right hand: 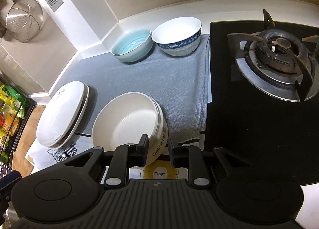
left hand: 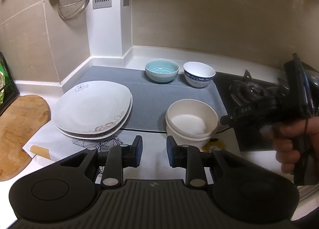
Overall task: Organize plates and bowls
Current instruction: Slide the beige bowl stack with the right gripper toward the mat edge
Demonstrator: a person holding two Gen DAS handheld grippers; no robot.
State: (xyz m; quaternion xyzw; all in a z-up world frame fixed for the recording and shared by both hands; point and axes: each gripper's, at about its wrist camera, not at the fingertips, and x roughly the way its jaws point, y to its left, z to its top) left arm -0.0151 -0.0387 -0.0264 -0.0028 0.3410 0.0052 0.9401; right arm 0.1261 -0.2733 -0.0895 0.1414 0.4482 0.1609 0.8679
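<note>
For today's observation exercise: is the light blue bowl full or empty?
Empty. The light blue bowl shows bare glazed rings down to its bottom in both wrist views.

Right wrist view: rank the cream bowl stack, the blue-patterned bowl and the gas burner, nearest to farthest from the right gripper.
1. Cream bowl stack: its wall sits between the right gripper fingers.
2. Gas burner: far right, on the black hob.
3. Blue-patterned bowl: at the back of the grey mat. Too close to call against the burner.
</note>
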